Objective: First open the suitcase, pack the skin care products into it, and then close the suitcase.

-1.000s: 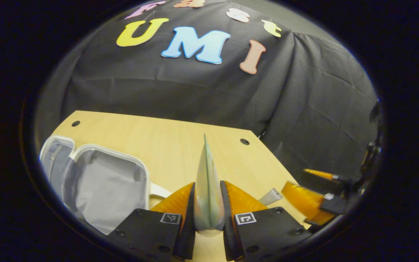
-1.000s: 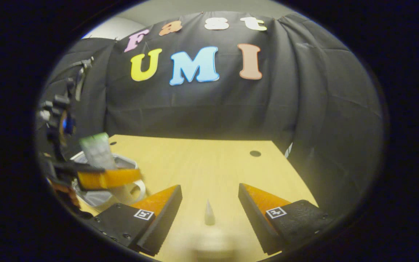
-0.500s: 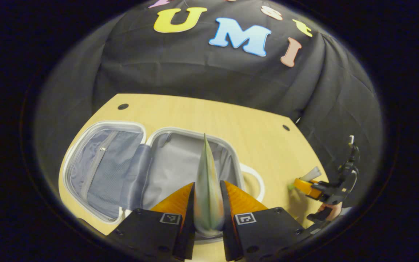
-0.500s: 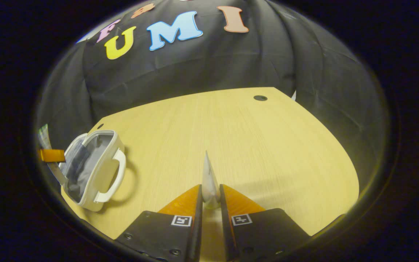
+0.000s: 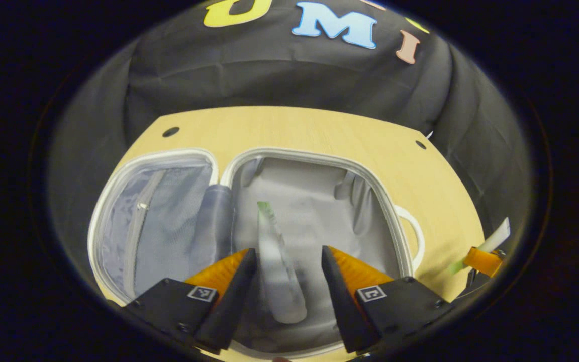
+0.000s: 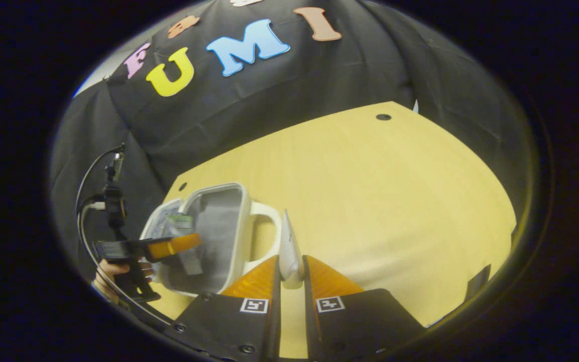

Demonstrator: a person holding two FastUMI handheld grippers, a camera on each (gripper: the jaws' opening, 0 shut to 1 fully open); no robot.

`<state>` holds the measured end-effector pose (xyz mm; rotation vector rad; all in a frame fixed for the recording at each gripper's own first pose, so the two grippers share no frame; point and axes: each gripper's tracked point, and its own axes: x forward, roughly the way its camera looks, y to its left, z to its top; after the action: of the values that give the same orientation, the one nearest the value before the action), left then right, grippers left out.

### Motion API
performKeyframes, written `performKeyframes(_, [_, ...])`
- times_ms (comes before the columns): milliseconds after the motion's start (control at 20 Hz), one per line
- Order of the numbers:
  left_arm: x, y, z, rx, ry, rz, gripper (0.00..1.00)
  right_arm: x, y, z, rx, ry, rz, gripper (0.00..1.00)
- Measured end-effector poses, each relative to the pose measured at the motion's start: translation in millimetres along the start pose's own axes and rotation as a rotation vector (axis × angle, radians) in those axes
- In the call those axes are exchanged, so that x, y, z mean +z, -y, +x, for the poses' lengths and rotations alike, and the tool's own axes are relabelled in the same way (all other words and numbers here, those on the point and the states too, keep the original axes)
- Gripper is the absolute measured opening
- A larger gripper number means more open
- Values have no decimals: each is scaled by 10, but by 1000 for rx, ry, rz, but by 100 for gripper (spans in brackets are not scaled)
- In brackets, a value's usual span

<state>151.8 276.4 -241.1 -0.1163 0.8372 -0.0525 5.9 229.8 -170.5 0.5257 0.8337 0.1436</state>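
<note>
The white suitcase (image 5: pixel 400 221) lies open on the table, with a zipped mesh half on the left and a grey-lined half on the right. My left gripper (image 5: pixel 287 251) hangs open over the grey half. A green-tipped tube (image 5: pixel 274 271) shows loose and blurred between its fingers, touching neither. My right gripper (image 6: pixel 290 259) is shut on a white tube (image 6: pixel 287 241), which stands upright just right of the suitcase (image 6: pixel 236 226) handle. The right gripper (image 5: pixel 481 259) with its tube also shows at the far right of the left gripper view. The left gripper (image 6: pixel 171 246) shows over the case.
The wooden table (image 6: pixel 370 191) has broad bare room to the right of the suitcase. Small dark holes (image 5: pixel 170 131) mark its far corners. A hand (image 6: pixel 111 271) and cables sit behind the left gripper. Black cloth closes the back and sides.
My left gripper moved over the grey half and opened, letting go of the green-tipped tube. My right gripper, still shut on the white tube, came closer to the suitcase handle.
</note>
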Motion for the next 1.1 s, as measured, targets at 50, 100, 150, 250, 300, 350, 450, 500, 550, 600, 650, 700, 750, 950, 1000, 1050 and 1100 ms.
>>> performKeyframes(50, [80,-14,-81,-4,38,10,96,-28,-168,3,26,-11,3,19])
performKeyframes(100, [146,-16,-188,-9,74,12,92,-53,-337,15,54,-22,2,19])
performKeyframes(150, [199,-36,-331,-13,112,9,93,-59,-500,30,83,-30,-5,19])
performKeyframes(250, [256,-172,-616,-6,177,0,96,-75,-787,145,128,-42,-38,19])
performKeyframes(300, [274,-287,-745,7,204,-7,94,-95,-889,232,138,-50,-64,19])
performKeyframes(350, [273,-423,-875,30,224,-17,95,-123,-961,336,143,-61,-89,19])
performKeyframes(450, [225,-733,-1117,84,254,-41,94,-230,-1065,557,150,-94,-128,19])
performKeyframes(500, [174,-893,-1234,112,261,-54,94,-299,-1086,668,143,-114,-142,15])
performKeyframes(550, [109,-1054,-1343,138,262,-68,94,-334,-1073,776,134,-126,-154,20])
performKeyframes(600, [47,-1188,-1419,161,265,-82,94,-372,-1061,857,128,-134,-170,21])
performKeyframes(650, [-24,-1341,-1487,188,259,-101,94,-375,-1050,899,125,-128,-187,24])
performKeyframes(700, [-80,-1466,-1545,211,258,-119,94,-340,-1057,960,123,-105,-203,27])
performKeyframes(750, [-128,-1586,-1591,232,254,-138,94,-299,-1062,974,127,-79,-212,44])
performKeyframes(950, [-199,-2005,-1638,303,256,-186,95,-46,-1088,887,122,44,-233,95])
performKeyframes(1000, [-201,-2116,-1642,322,257,-187,95,8,-1075,836,116,69,-240,95])
performKeyframes(1050, [-186,-2212,-1649,334,259,-189,95,69,-1058,777,113,92,-250,95])
performKeyframes(1100, [-173,-2343,-1660,348,258,-191,95,117,-1044,716,108,116,-264,94])
